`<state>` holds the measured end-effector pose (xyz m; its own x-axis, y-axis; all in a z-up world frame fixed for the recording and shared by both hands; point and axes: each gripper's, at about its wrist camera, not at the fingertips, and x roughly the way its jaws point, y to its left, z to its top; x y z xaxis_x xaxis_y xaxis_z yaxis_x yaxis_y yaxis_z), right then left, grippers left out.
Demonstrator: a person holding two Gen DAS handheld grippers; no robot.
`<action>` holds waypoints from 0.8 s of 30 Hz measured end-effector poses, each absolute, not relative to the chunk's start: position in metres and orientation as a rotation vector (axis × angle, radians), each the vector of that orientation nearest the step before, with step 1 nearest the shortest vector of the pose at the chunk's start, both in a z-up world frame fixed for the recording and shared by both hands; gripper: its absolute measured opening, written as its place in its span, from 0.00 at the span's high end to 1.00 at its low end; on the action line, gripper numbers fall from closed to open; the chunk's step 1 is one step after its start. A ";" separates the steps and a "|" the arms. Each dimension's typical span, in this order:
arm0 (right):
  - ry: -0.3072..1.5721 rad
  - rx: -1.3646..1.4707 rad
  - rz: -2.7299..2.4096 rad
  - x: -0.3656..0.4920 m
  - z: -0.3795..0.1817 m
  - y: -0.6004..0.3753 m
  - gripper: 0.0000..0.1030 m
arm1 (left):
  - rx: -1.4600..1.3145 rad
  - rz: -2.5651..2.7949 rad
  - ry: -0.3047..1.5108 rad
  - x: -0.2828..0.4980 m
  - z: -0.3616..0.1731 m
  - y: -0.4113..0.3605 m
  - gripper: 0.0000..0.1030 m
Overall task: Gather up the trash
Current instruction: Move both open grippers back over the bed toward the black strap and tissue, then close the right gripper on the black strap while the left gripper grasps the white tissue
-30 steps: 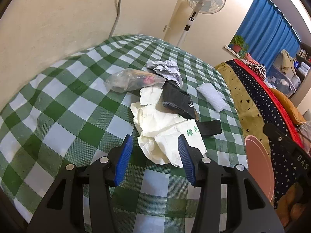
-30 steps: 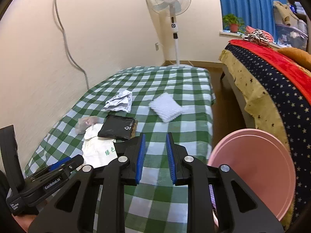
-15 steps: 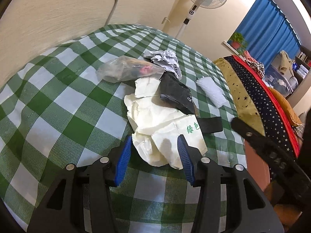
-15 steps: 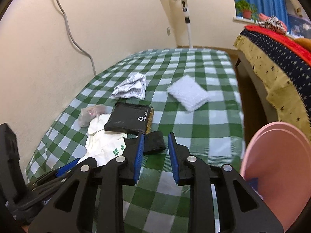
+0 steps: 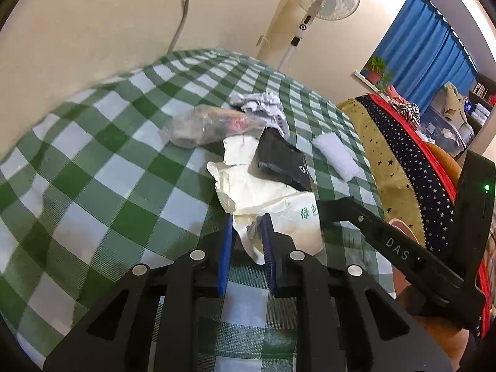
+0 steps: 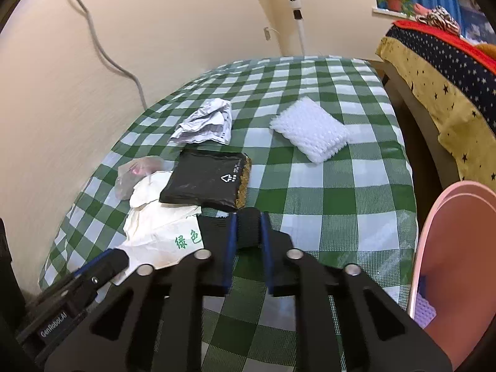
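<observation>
Since a second ago: both pairs of jaws have narrowed, and the right gripper has come down and forward onto the pile of trash.
Left gripper: low centre of the left wrist view; its blue pads are closing on the near, crumpled edge of the white paper bag, which bunches up between them and looks pinched.
Right gripper: lower centre of the right wrist view; jaws closing around a black band, a dark ribbed strip that bulges up between the pads; the pads seem to press it, though the dark-on-dark view makes the contact hard to judge.
White paper bag: lies on the green checked cloth, left of centre in the right wrist view, green printed characters on its near corner.
Black pouch: flat, overlapping the bag's far edge, just beyond the right gripper.
Clear plastic bag: centre-left of the left wrist view, beyond the paper bag.
Crumpled printed wrapper: farther up the cloth, apart from the pouch.
White foam pad: upper centre-right, well apart from the pile.
Pink bin: right edge of the right wrist view, beside the cloth.
</observation>
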<state>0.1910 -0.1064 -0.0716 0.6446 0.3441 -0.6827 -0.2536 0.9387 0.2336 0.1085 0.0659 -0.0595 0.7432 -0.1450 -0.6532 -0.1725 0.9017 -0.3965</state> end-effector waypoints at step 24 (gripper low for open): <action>0.646 0.063 0.267 0.124 -0.012 -0.141 0.92 | -0.368 -0.004 0.616 0.069 -0.009 0.059 0.95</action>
